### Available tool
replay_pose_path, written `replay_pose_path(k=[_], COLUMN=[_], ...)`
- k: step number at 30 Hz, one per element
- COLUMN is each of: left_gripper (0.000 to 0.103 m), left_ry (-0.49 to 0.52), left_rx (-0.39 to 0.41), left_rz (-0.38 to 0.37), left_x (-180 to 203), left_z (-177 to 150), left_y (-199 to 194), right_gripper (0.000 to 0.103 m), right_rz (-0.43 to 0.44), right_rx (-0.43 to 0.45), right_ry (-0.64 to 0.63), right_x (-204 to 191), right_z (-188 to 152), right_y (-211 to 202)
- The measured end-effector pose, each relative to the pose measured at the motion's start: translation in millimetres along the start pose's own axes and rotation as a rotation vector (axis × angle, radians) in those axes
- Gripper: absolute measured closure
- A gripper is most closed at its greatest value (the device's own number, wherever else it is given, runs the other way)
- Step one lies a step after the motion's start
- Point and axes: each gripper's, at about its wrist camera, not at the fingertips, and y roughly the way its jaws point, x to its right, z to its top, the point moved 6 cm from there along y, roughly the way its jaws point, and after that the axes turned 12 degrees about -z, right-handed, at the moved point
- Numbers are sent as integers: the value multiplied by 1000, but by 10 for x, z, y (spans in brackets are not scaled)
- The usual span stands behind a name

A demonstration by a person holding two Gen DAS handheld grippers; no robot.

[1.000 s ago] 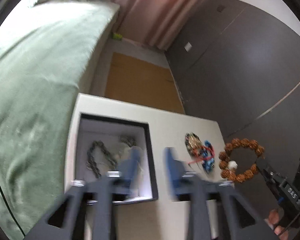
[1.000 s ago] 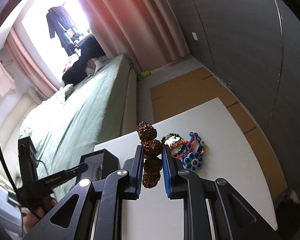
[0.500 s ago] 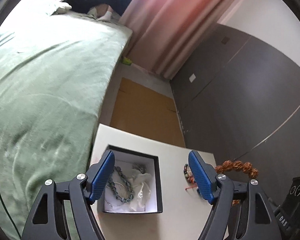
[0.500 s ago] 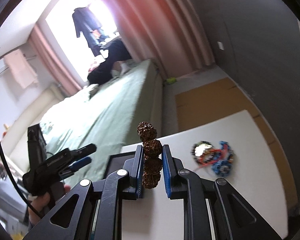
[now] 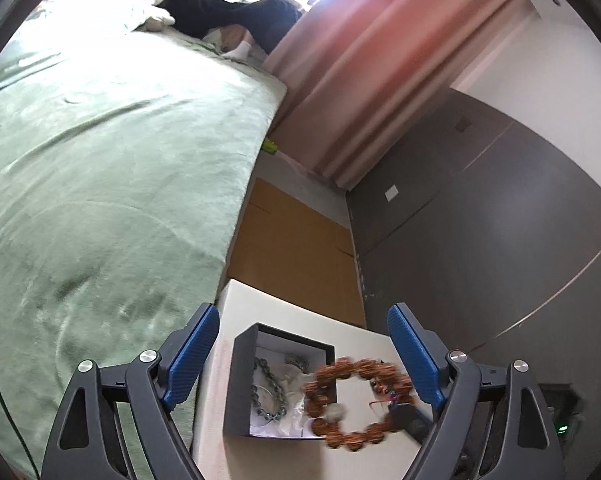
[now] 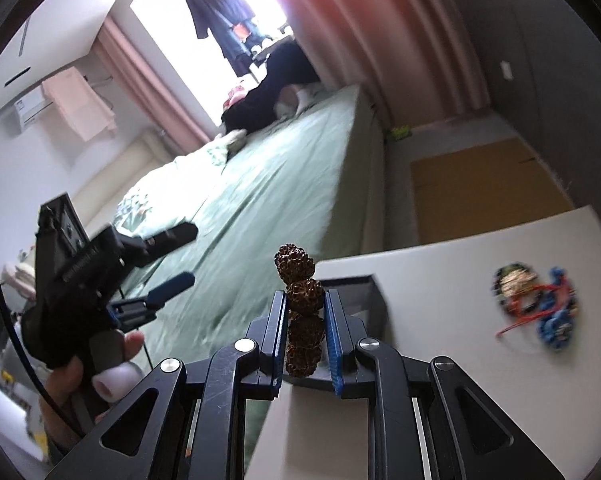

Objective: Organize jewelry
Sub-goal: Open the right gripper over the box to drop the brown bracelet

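Observation:
My right gripper [image 6: 305, 322] is shut on a brown seed-bead bracelet [image 6: 303, 312] and holds it in the air over the near edge of the black jewelry box [image 6: 362, 292]. In the left wrist view the bracelet [image 5: 356, 402] hangs over the right side of the box [image 5: 236, 384], which holds a dark bead bracelet [image 5: 266, 394] and other pieces on a white lining. My left gripper [image 5: 304, 354] is wide open and empty, raised above the box. It also shows in the right wrist view [image 6: 156, 264], off to the left.
A pile of blue, red and dark bracelets [image 6: 536, 306] lies on the white table [image 6: 460, 280] to the right of the box. A green bed [image 5: 100, 180] runs along the left side. A dark wall [image 5: 480, 240] stands on the right.
My left gripper has opened wide and risen away from the box. My right gripper has carried the brown bracelet left, from near the pile to over the box.

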Motion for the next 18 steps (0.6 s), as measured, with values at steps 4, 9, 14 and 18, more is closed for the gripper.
replay_pose_path(k=[4,9,14,18], left_gripper=[17,17,17,17], left_ry=[-14,-17,-13,4], left_rx=[4,2,-9,-26], left_rz=[-1,2,14,14], left_x=[-32,-43,-28,9], left_z=[7,2,-25,-65], left_y=[0,11,74,134], right_gripper=[84,84,83,81], right_rz=[24,18,-7,-33], right_rx=[-81,-147,-143,-153], right_ry=[8,11,-2,10], right_x=[-43,-10,34,122], right_z=[-113,-199,-127,-105], right_y=[286,578,657,657])
